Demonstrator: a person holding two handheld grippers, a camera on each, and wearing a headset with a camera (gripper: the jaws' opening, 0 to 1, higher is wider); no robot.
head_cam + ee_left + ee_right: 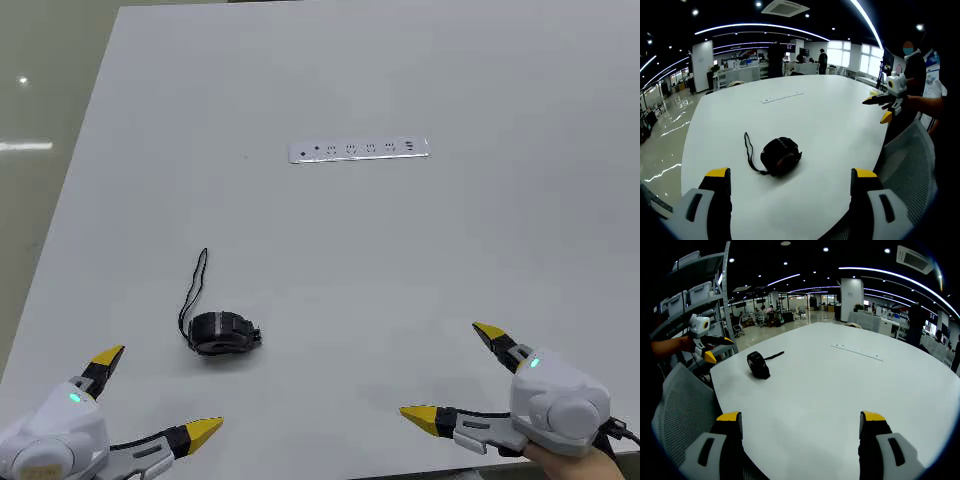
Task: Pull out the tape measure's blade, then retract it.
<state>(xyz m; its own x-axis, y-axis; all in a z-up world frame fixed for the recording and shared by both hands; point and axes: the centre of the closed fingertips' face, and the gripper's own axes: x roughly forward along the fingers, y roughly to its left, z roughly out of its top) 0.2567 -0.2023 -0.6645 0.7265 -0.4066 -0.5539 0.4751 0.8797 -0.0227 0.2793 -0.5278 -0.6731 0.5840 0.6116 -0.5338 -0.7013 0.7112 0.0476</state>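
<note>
White tabletop spreads across the head view, seen from above: a broad table point(420, 260) with a pale floor beyond its left edge. A small black tape measure point(224, 333) lies on the table toward the left, near the front edge, with its blade drawn into the case. A thin black wrist strap point(196, 285) trails from the case in a narrow loop, pointing away from the person.

The left gripper point(157, 392) hovers just in front of the tape measure and slightly to its left, close but not touching. Its yellow-tipped jaws are spread wide and hold nothing. The right gripper point(453, 373) hovers over the front edge on the right, well apart from the tape measure, its jaws likewise wide with nothing between them.

In the left gripper view the tape measure sits beyond the two jaw tips, roughly centred between them. In the right gripper view it lies far off to the left, near the table's rounded edge.

A white power strip point(358, 150) lies flat farther back, well apart from the tape measure. Open tabletop surrounds the tape measure to the right and behind; the front and left edges are nearer.
</note>
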